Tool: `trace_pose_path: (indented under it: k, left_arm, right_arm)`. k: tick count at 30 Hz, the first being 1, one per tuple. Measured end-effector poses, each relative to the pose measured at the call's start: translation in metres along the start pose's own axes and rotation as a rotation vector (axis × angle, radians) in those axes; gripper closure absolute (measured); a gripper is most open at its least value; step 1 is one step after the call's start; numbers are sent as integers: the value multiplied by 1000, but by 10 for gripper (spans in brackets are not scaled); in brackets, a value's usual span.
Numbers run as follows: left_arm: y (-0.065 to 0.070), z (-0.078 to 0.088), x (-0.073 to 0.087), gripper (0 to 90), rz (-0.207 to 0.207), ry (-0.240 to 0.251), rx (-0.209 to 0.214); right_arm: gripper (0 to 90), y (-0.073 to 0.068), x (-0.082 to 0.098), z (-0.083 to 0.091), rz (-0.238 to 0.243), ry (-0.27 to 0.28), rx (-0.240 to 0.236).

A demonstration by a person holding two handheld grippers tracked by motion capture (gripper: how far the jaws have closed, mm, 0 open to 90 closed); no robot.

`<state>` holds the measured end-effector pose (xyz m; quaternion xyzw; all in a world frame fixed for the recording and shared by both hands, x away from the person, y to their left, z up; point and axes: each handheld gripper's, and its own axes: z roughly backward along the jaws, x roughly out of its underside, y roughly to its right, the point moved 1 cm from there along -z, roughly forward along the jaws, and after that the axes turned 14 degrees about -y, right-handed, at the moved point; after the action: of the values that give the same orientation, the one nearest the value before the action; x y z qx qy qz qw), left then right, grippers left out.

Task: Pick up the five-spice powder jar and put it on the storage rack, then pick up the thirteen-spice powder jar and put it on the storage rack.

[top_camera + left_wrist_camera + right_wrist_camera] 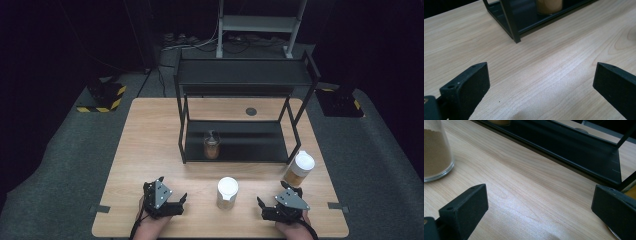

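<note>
1. So far one jar (pixel 211 145) with brown contents stands on the lower shelf of the black rack (pixel 243 75), toward its left end; that one looks placed.
2. Two white-lidded jars are left on the table (pixel 150 145): the middle jar (pixel 227 192) stands near the front edge between the two grippers, and the right jar (pixel 298 168) stands just outside the rack's near right leg.
3. Left gripper (pixel 175 204) rests at the near left of the table, jaws spread wide, holding nothing; its own view has bare wood between the jaws and the rack leg beyond.
4. Right gripper (pixel 260 206) sits at the near right, jaws likewise wide apart and empty, just near of the right jar.
5. Judgement: roughly a third done if all the jars go on the rack; neither remaining jar is touched yet.
6. Top shelf looks bare.
</note>
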<state>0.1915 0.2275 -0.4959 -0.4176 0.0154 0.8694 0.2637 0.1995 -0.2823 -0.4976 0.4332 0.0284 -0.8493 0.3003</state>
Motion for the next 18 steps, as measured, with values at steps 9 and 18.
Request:
trace_pose_path:
  k: [9,18]
  left_arm:
    - [3,-1,-4,12,-34,-19,-7]
    - [5,0,-1,12,-47,-5,-15]
  right_arm:
    - [1,0,3,1,-5,18,0]
    - [1,0,3,8,12,41,2]
